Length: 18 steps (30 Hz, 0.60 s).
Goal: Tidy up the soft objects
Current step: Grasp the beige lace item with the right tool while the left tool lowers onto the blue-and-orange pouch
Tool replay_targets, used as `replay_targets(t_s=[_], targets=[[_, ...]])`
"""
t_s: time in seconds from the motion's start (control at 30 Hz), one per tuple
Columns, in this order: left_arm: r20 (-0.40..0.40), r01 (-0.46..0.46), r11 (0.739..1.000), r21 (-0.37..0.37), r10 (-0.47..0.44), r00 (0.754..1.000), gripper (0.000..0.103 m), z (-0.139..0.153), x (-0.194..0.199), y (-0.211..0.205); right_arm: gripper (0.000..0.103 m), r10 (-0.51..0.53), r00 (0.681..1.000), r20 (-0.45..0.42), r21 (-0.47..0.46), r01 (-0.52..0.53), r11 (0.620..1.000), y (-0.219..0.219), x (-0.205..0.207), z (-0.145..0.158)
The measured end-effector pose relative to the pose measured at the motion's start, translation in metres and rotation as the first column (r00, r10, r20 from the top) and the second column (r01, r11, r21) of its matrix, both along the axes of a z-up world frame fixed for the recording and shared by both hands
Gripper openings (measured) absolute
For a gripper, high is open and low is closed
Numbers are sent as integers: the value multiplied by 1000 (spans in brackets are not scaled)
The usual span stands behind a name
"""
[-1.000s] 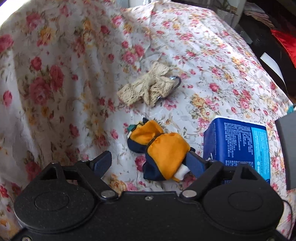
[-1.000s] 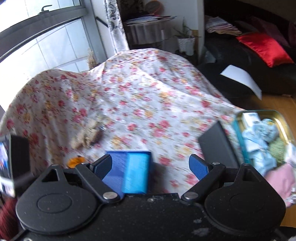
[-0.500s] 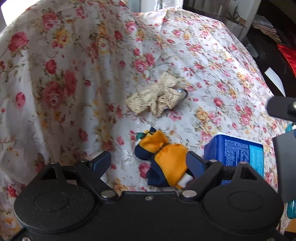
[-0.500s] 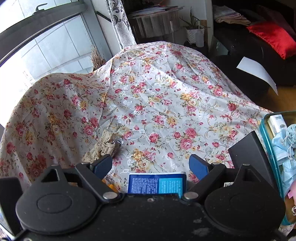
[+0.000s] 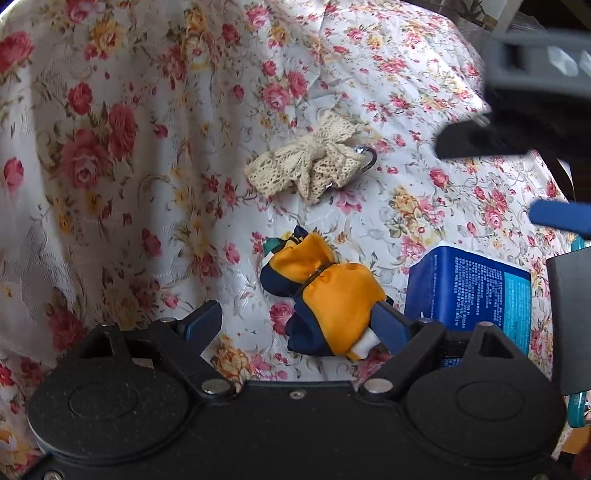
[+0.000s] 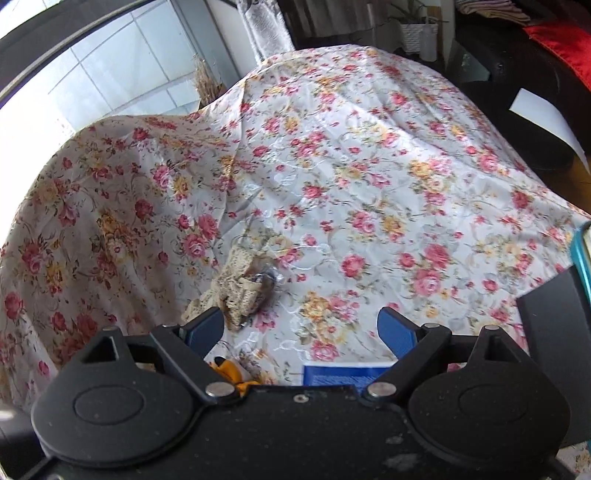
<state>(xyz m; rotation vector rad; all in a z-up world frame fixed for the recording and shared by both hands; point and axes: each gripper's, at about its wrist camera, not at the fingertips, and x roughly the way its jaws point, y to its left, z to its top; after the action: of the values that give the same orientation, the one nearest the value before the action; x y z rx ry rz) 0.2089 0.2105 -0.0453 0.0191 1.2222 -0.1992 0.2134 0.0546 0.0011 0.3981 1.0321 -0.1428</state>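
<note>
The left claw (image 5: pixel 301 325) hangs open over an orange-and-navy pouch (image 5: pixel 328 295); the right claw (image 6: pixel 308 328) is open near what seems a lace bow (image 6: pixel 238 286).

A white cloth printed with pink, red and yellow roses (image 6: pixel 332 177) draped the whole surface, creased and falling away at the far edges. Behind it, at the upper left, a large window (image 6: pixel 92 74) with pale panes let in strong daylight, and a patterned curtain (image 6: pixel 264 26) hung beside it. A white basket planter (image 6: pixel 419 37) stood further back. To the right sat a dark sofa (image 6: pixel 517 74) with a red cushion (image 6: pixel 561 40), a white sheet of paper (image 6: pixel 539 114) lying against it.
</note>
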Motion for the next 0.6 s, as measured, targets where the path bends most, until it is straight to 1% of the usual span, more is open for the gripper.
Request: replay_targets(t_s=[0.27, 0.37, 0.5, 0.6], targets=[[-20, -13, 1000, -1, 13, 1000, 85, -3, 1, 0, 90, 69, 995, -67, 23, -67, 997, 15, 53, -15], [-39, -25, 1000, -9, 25, 999, 85, -4, 3, 3, 90, 90, 991, -98, 37, -87, 996, 19, 72, -21], [-58, -35, 999, -18, 34, 998, 85, -5, 5, 5, 90, 98, 984, -151, 80, -86, 993, 21, 90, -32], [-54, -34, 999, -14, 33, 998, 85, -3, 4, 5, 90, 99, 975, -197, 123, -75, 990, 21, 101, -45]])
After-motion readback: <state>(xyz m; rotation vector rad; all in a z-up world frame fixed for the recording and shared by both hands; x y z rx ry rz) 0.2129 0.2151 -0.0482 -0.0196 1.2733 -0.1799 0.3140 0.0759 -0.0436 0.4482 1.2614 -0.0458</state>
